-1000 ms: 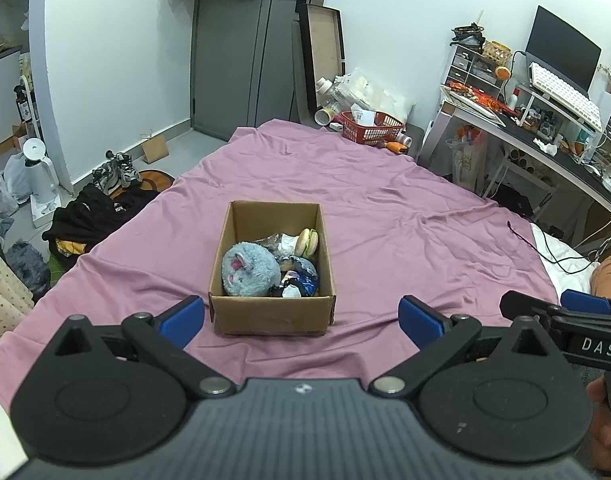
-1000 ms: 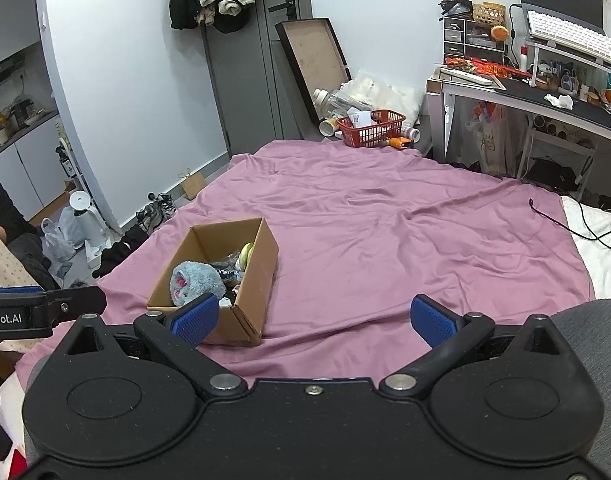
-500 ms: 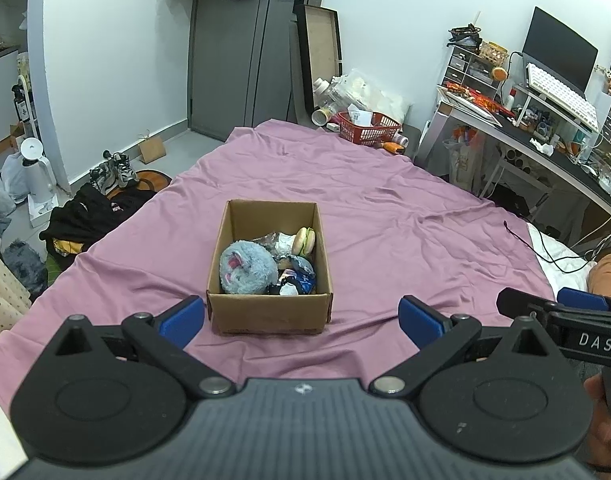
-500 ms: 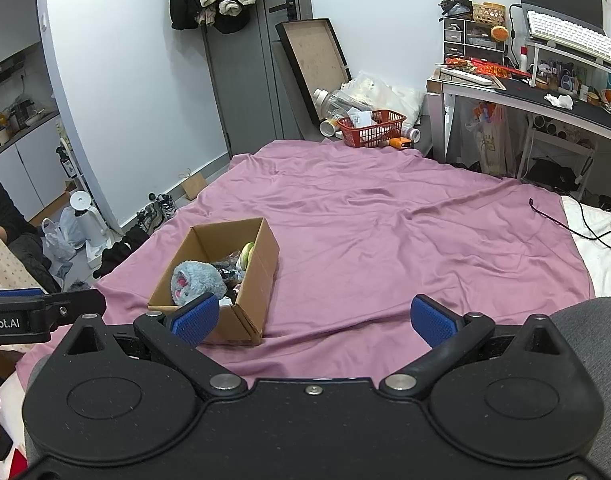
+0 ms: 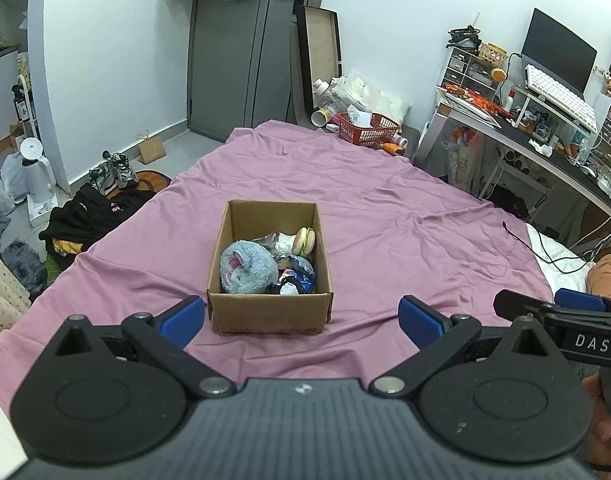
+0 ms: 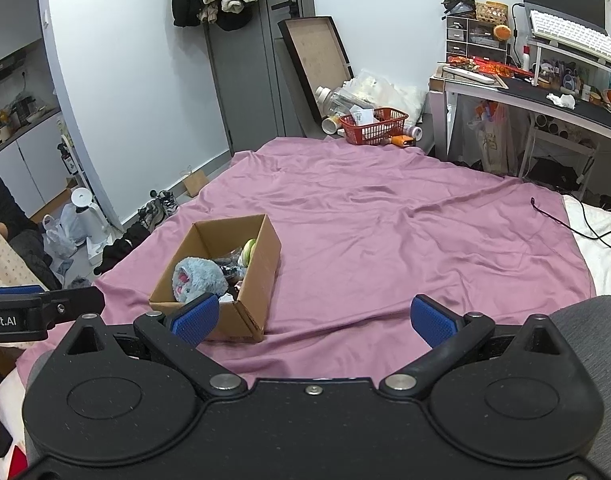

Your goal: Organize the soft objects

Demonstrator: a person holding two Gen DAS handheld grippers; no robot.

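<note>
Looking along the left gripper [image 5: 301, 318], we see its blue pads spread wide with nothing between them, held above the purple sheet [image 5: 385, 216] just short of the cardboard box [image 5: 269, 312]. The right gripper [image 6: 313, 318] is likewise spread and empty; from its view the box [image 6: 261, 276] lies to the left, its near corner partly covered by the left blue pad [image 6: 195, 316].

Inside the box we make out a blue-grey plush toy [image 5: 247, 266] against the left wall, a small burger-shaped toy [image 5: 304, 240] leaning on the right wall, and a dark blue bundle [image 5: 295, 278] near the front. Other pieces between them are too tangled and shadowed to name. The box floor is hidden by its contents.

At the right edge of the left view, the other gripper's side [image 5: 565, 320] is cut off, and only part of a hand [image 5: 605, 432] shows. A red basket [image 5: 367, 128] stands beyond the far edge of the sheet.
</note>
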